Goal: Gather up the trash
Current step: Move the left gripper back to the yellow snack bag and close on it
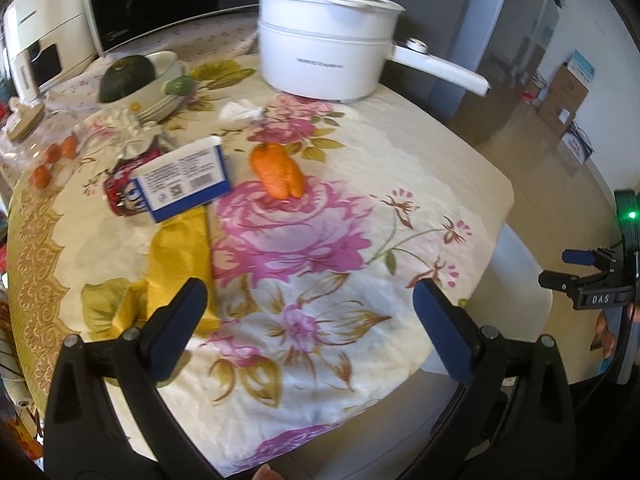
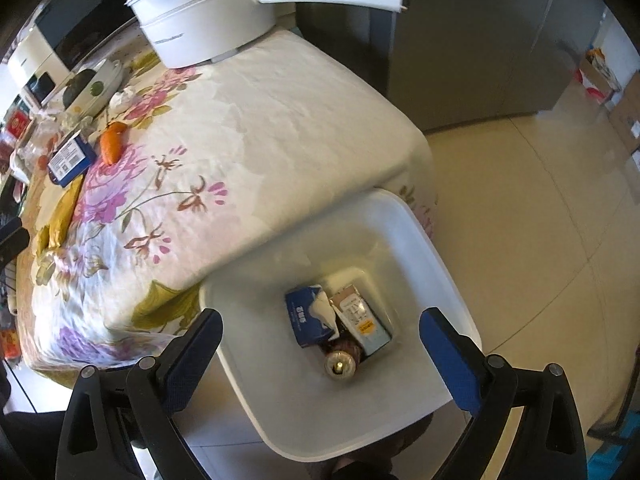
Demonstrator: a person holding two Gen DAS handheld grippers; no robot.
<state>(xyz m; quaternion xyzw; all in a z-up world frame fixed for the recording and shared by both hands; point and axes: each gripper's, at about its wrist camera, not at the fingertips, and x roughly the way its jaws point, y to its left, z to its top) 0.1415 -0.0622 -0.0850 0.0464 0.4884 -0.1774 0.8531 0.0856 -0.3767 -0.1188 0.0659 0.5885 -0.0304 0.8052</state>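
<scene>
right gripper (image 2: 320,344) jaws wide, tilted down | over bin (image 2: 432,240)

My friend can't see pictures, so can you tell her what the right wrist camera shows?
The open, empty right gripper hangs over a white bin holding a blue tissue pack, a carton and a bottle. Beside the bin is a table with a flowered cloth, with a white pot, a carrot and a blue box on it.

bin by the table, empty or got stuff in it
Not empty. The right wrist view looks down into the white bin: a blue tissue pack, a carton and a bottle lie at its bottom.
</scene>
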